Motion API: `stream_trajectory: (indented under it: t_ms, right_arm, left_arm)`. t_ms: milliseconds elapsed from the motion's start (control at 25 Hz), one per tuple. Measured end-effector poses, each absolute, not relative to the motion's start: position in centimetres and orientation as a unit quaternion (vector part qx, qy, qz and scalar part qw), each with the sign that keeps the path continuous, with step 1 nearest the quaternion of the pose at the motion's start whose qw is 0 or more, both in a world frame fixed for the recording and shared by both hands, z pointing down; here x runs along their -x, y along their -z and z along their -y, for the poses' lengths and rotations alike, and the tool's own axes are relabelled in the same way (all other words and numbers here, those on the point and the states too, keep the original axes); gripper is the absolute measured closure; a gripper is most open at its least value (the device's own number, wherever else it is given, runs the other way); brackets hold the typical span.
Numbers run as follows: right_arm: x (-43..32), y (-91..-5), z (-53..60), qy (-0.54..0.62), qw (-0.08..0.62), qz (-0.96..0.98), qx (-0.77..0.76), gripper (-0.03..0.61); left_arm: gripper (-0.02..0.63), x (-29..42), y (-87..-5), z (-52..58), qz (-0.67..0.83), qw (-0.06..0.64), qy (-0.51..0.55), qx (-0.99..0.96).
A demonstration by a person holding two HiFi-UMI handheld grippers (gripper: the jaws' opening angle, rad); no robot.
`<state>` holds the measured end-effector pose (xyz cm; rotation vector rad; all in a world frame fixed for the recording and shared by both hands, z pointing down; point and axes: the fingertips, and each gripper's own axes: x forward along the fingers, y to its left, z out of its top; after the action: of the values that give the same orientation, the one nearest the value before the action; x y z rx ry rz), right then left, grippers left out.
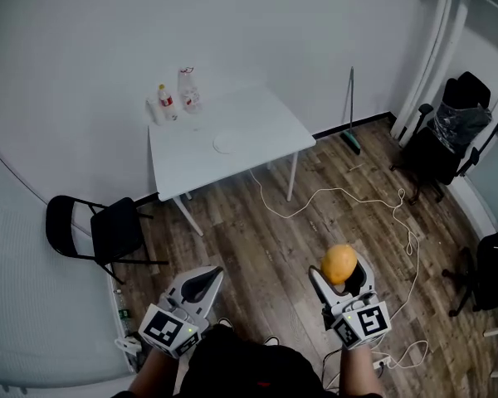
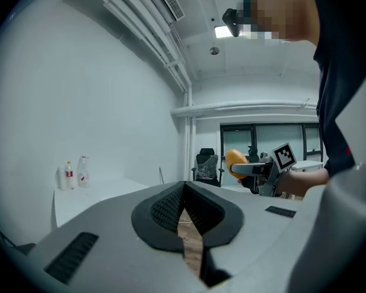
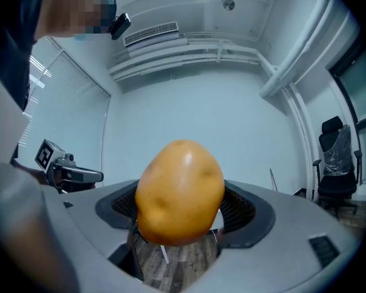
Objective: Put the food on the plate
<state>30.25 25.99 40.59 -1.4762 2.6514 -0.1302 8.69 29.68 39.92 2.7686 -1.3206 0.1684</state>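
Observation:
My right gripper (image 1: 342, 274) is shut on a yellow-orange potato (image 1: 339, 264), held over the wooden floor well short of the table. In the right gripper view the potato (image 3: 180, 191) fills the middle, clamped between the dark pads. My left gripper (image 1: 204, 282) hangs at the lower left, shut with nothing in it; in its own view the pads (image 2: 171, 211) meet. A white plate (image 1: 230, 143) lies on the white table (image 1: 257, 118) far ahead. The right gripper (image 2: 247, 170) with the potato (image 2: 235, 161) also shows in the left gripper view.
Bottles (image 1: 165, 102) and a clear bag (image 1: 188, 88) stand at the table's back left corner. A black folding chair (image 1: 100, 230) is at the left. White cable (image 1: 349, 199) snakes over the floor. Black office chairs (image 1: 452, 131) stand at the right by the windows.

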Motion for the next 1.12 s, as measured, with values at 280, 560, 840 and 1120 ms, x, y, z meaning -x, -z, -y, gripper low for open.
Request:
stream_trajectory:
  t_ms: [280,560,840,1120]
  right_arm:
    - [-30.7,-41.6,-21.8,0.047,0.045,-0.87,0.488,0.183]
    - [-29.8,-41.4,-15.1,0.037,0.027,-0.86,0.508,0.183]
    - [-25.5,-39.8,-6.4,0.033,0.018,-0.858,0.512,0.183]
    - [-17.7,-39.0,2.5,0.031,0.015,-0.873,0.487,0.183]
  left_arm:
    - [0.594,-9.1,-40.8,-24.7,0.425,0.04,-0.054,-0.903]
    - [0.594,-8.4,-41.4,-16.6,0.4,0.053,-0.035,-0.914]
    - [0.594,-4.7,-40.2,-7.4,0.383,0.052,-0.031,-0.922]
    - [0.594,3.0,-40.6,1.0,0.407,0.062,-0.019,-0.911]
